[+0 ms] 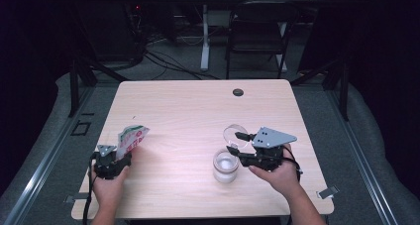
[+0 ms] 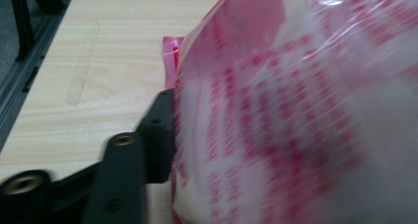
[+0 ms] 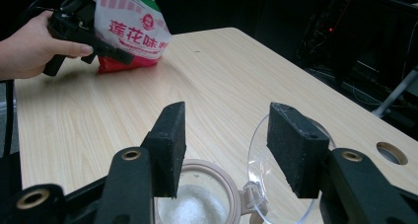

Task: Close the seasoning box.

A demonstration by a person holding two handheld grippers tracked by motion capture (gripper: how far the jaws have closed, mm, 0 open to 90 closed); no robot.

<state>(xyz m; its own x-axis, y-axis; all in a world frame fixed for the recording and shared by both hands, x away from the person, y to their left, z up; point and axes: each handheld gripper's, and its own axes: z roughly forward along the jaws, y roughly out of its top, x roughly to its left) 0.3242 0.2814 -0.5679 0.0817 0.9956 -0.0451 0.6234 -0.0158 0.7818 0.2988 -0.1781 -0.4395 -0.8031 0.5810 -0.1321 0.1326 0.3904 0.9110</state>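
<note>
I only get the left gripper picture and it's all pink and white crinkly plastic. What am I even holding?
Observer: A printed bag; the right gripper view shows a green stripe at its top and red characters on its front.
Operator: What's my other hand doing?
Observer: The right gripper hovers, jaws apart, over an open glass jar on the table.
Operator: Is anything in the jar?
Observer: Yes, white grains lie at the bottom, and its clear hinged lid is flipped back.
Operator: Is my bag close to the jar?
Observer: No. The high view shows the left gripper with the bag at the table's left edge, the jar well to the right.
</note>
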